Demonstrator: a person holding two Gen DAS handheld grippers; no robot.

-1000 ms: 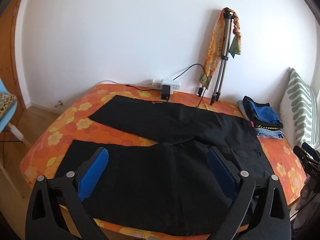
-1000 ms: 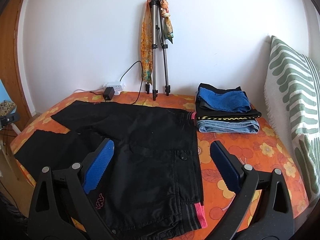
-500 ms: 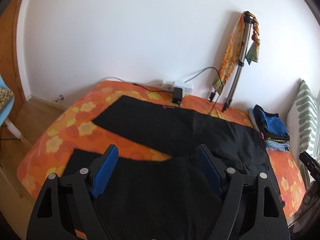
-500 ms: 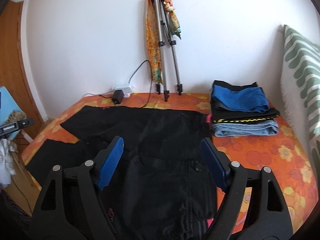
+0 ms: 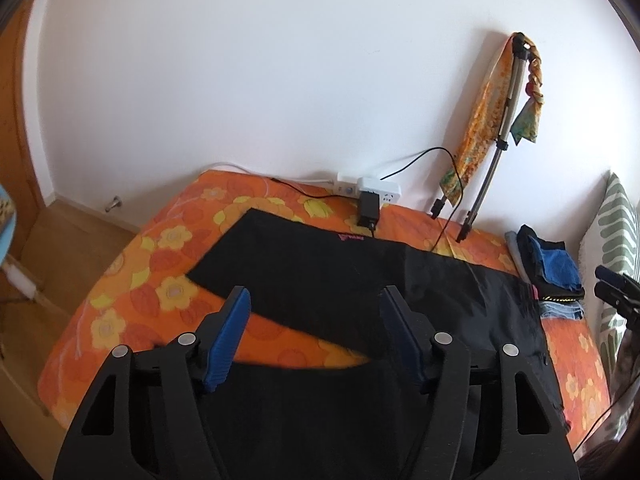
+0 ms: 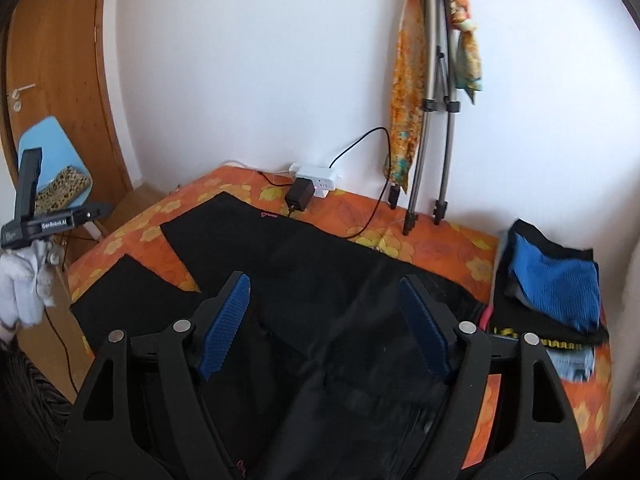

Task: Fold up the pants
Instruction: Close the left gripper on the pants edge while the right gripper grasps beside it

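Observation:
Black pants lie spread flat on the orange flowered bed, legs apart in a V toward the left, waist toward the right. They also show in the right wrist view. My left gripper is open and empty, low over the near leg. My right gripper is open and empty, low over the seat and waist part of the pants. The left gripper and a white-gloved hand show at the left edge of the right wrist view.
A stack of folded clothes sits at the right of the bed. A tripod with an orange scarf leans on the wall. A power strip with charger and cable lies at the bed's far edge. A striped pillow stands at right.
Both grippers have dropped lower and moved forward over the pants. The jaws have narrowed a little but stay open. The pants have not moved.

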